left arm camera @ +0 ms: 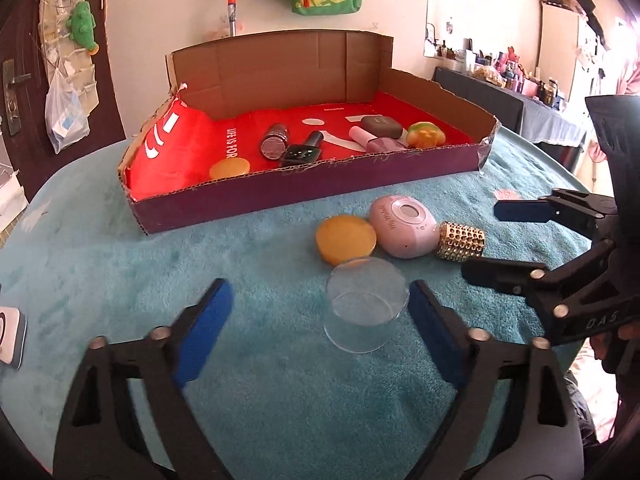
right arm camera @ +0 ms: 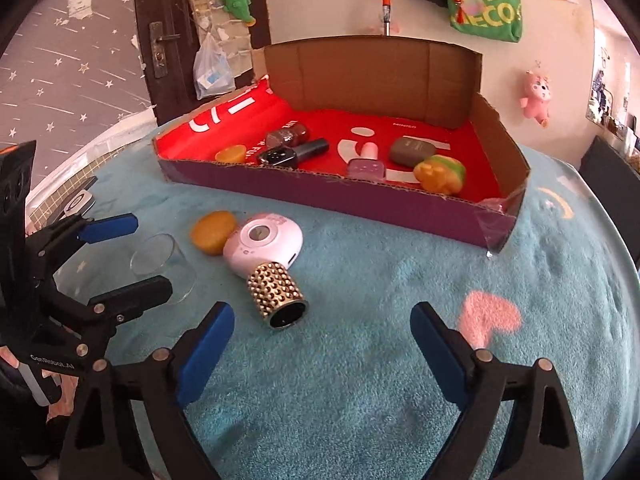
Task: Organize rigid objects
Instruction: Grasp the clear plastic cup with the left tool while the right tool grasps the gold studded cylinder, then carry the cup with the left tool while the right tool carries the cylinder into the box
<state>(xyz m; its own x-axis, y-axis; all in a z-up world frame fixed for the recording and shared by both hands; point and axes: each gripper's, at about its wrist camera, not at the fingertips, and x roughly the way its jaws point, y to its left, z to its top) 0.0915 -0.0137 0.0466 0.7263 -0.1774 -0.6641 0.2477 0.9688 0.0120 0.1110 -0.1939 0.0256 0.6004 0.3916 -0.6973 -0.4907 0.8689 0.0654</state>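
Observation:
A cardboard tray (left arm camera: 304, 194) (right arm camera: 360, 196) with a red lining holds nail polish bottles, a smartwatch (left arm camera: 301, 155), a grey case (left arm camera: 382, 126), an orange disc and a yellow-green toy (left arm camera: 426, 134). On the teal cloth in front lie an orange disc (left arm camera: 346, 239) (right arm camera: 213, 231), a pink oval device (left arm camera: 402, 232) (right arm camera: 262, 242), a gold studded cylinder (left arm camera: 460, 241) (right arm camera: 278, 296) and a clear glass cup (left arm camera: 366, 306) (right arm camera: 162, 270) on its side. My left gripper (left arm camera: 320, 320) (right arm camera: 128, 252) is open, with the cup just inside its right finger. My right gripper (right arm camera: 322, 344) (left arm camera: 490, 240) is open and empty, near the gold cylinder.
The table is round, covered in teal plush with a pink heart patch (right arm camera: 490, 318). A white and black device (left arm camera: 10, 338) lies at the left edge. A door (right arm camera: 160, 36), hanging bags and a cluttered side table (left arm camera: 516, 92) stand beyond.

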